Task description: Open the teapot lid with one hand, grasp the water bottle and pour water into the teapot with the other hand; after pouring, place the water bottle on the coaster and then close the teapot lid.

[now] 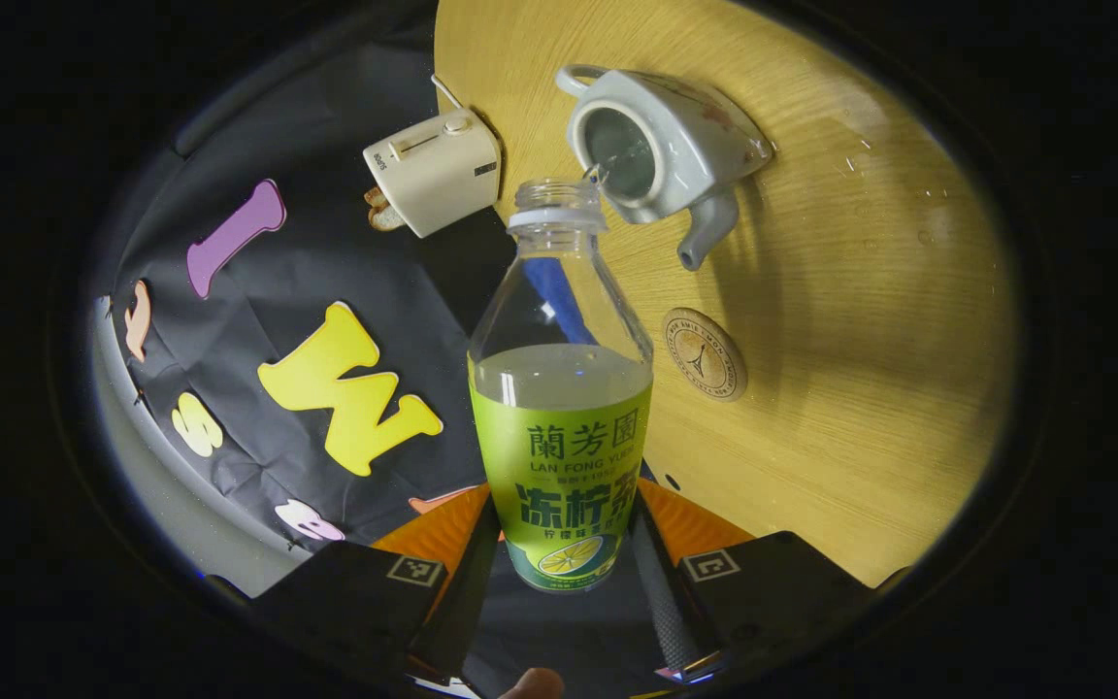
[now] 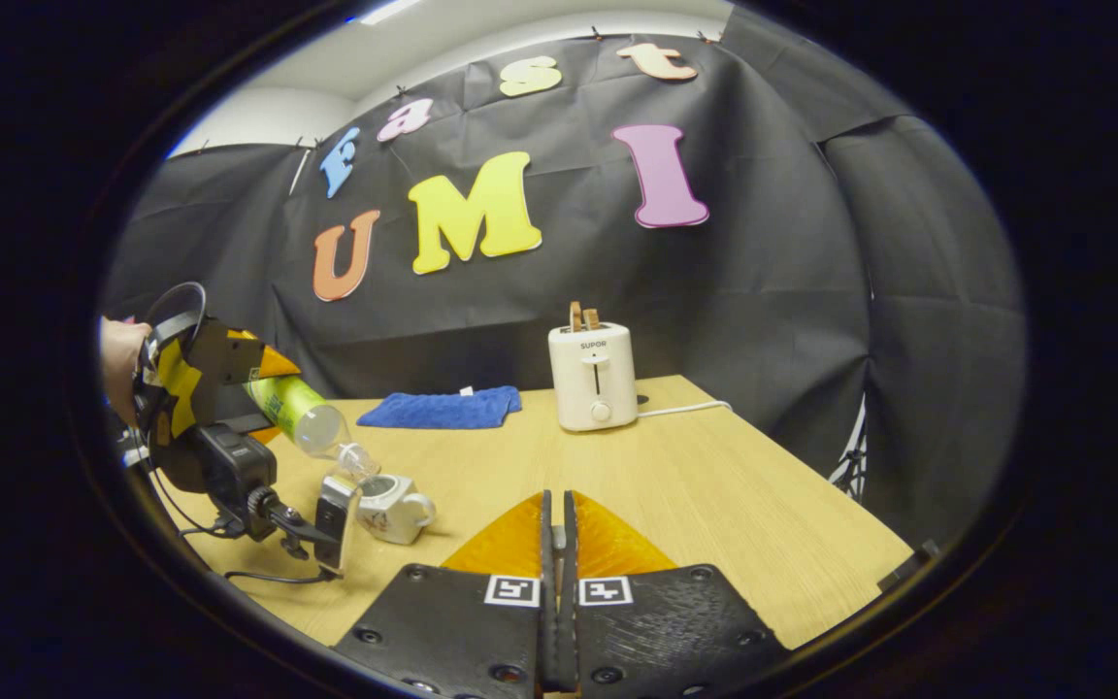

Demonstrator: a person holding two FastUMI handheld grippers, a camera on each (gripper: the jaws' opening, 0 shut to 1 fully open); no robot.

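My left gripper (image 1: 564,568) is shut on a clear water bottle (image 1: 559,388) with a green label, about half full and without a cap. The bottle is tilted, its mouth at the rim of the white teapot (image 1: 661,146), whose top is open with no lid on it. A thin trickle of water leaves the mouth. A round cork coaster (image 1: 705,354) lies on the table near the spout. In the right gripper view, the left gripper (image 2: 229,388) tips the bottle (image 2: 302,413) over the teapot (image 2: 394,507). My right gripper (image 2: 556,529) hovers over the table, its fingers closed together with nothing visible between them.
A white toaster (image 2: 593,377) with bread in it stands at the back of the wooden table (image 2: 714,485), its cord running right. A blue cloth (image 2: 443,408) lies left of it. A hand (image 2: 120,364) holds the left gripper at the table's left side.
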